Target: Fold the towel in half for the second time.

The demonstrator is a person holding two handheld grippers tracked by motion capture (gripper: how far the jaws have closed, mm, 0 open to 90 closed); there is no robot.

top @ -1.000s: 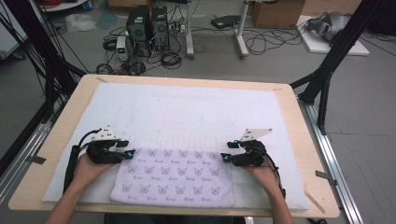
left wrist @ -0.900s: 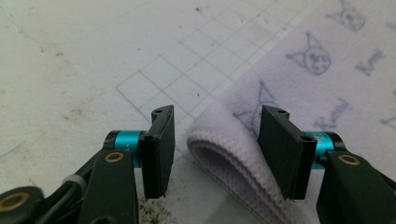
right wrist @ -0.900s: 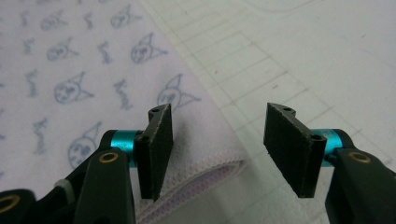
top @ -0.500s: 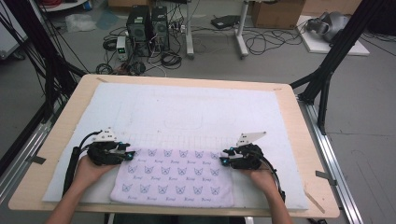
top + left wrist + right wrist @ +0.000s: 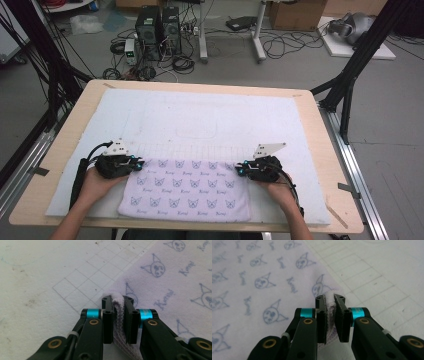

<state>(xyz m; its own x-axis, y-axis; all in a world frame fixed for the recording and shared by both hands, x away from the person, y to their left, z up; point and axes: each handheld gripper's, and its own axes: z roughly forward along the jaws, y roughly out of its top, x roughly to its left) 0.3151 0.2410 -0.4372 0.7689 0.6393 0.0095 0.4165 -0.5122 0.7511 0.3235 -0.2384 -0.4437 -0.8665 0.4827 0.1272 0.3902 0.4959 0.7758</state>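
Note:
A pale lilac towel (image 5: 187, 190) printed with cat heads lies flat on the white mat (image 5: 210, 117) near the table's front edge. My left gripper (image 5: 138, 163) sits at the towel's far left corner; its jaws have just been closing and now pinch a bunched fold of towel (image 5: 119, 312). My right gripper (image 5: 241, 168) is at the far right corner, jaws likewise just closed on a fold of the towel (image 5: 330, 307). Both grippers lie low on the mat, held by a person's hands.
The wooden table (image 5: 65, 150) carries the white mat with a faint printed grid (image 5: 85, 280). Black frame struts (image 5: 350, 75) stand at the table's right and left. Computers and cables (image 5: 160, 35) sit on the floor beyond the far edge.
Both grippers' jaws have closed onto the towel's far corners. The hands have stayed in place and the towel lies as before.

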